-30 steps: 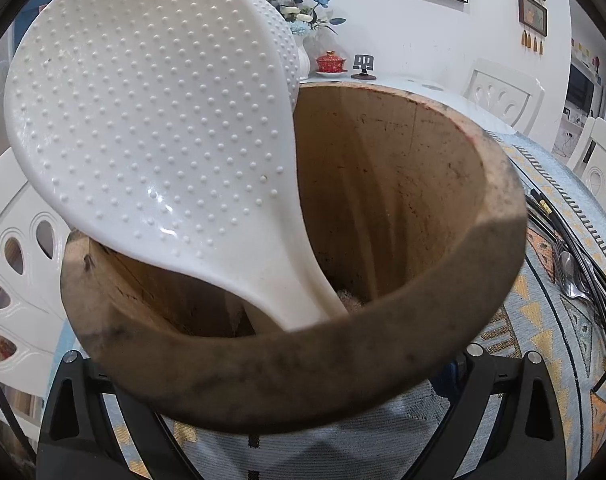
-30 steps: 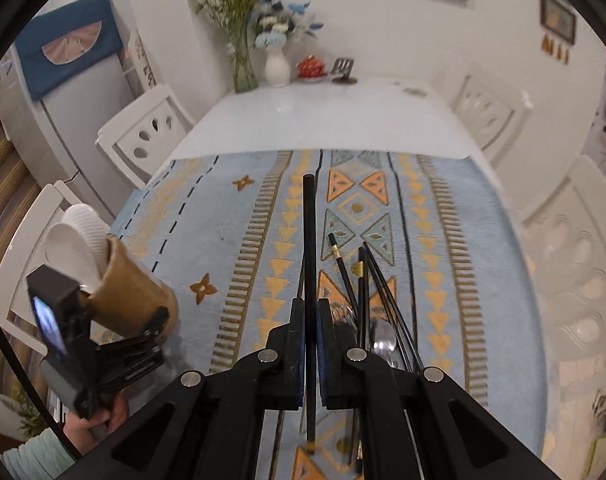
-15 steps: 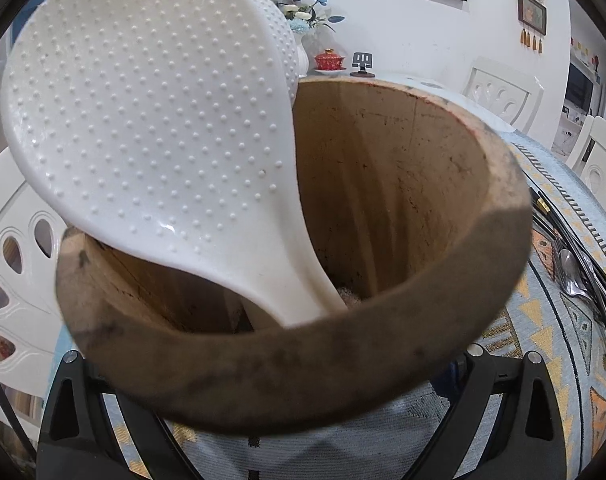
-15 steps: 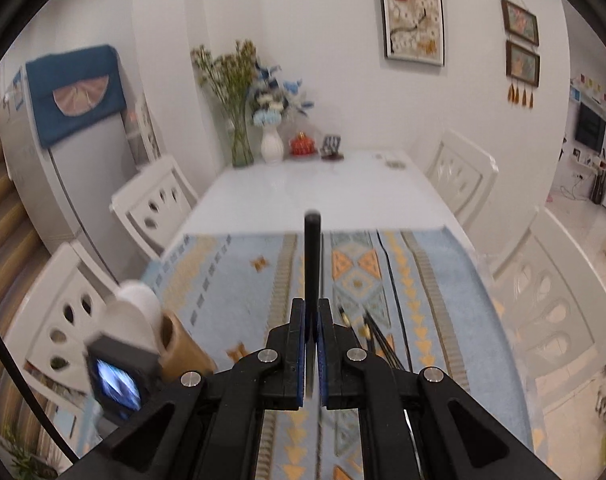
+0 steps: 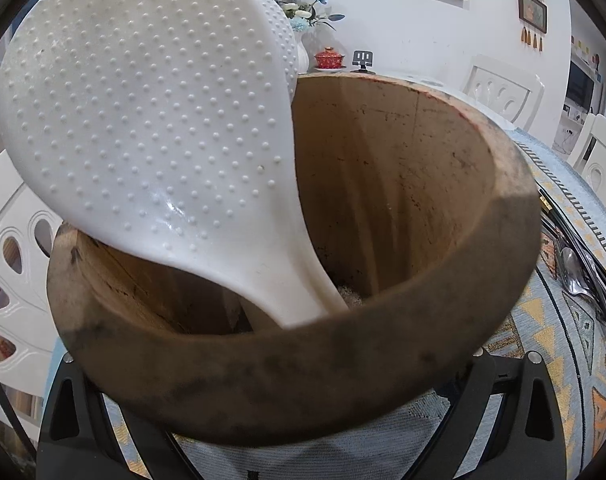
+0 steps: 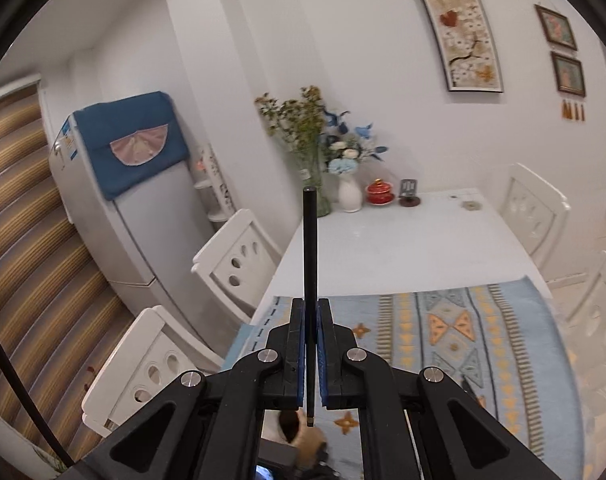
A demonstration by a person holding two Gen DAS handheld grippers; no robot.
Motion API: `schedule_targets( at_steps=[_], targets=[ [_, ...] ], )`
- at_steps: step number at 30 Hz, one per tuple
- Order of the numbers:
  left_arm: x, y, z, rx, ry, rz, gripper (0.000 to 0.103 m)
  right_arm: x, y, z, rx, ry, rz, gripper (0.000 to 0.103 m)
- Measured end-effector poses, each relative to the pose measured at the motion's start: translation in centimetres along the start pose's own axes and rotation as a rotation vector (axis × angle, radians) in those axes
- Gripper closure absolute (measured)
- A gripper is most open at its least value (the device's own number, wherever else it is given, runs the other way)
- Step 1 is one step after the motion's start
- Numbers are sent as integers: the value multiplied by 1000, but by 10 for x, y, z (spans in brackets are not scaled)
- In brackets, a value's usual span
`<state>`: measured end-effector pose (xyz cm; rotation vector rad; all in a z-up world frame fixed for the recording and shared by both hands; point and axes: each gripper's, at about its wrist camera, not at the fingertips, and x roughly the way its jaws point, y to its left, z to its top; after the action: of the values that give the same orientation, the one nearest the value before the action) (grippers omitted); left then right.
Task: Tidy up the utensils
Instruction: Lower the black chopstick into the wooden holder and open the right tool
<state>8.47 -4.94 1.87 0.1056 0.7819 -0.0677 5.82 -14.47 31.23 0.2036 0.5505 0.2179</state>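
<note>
The jaws of the right gripper (image 6: pixel 311 354) are clamped on a black chopstick (image 6: pixel 310 256), raised above the wooden utensil holder (image 5: pixel 303 360), which the left gripper (image 5: pixel 303 420) grips. The thin stick could pivot or miss the rim. Since the earlier frame it has been lifted off the tablecloth (image 6: pixel 483 340).

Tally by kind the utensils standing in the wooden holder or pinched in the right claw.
White rice paddles, in the wooden holder: 2
Black chopstick, in the right claw: 1
Total: 3
</note>
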Motion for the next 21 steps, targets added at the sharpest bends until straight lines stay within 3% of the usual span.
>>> schedule_targets(
  at_steps=[8, 15, 21],
  targets=[
    [0, 0, 0, -1, 0, 0, 5, 39, 20, -20, -24, 88, 47, 98],
    [0, 0, 0, -1, 0, 0, 5, 52, 32, -38, -93, 126, 23, 98],
    [-2, -2, -2, -1, 3, -1, 5, 71, 22, -47, -34, 255, 69, 96]
  ],
)
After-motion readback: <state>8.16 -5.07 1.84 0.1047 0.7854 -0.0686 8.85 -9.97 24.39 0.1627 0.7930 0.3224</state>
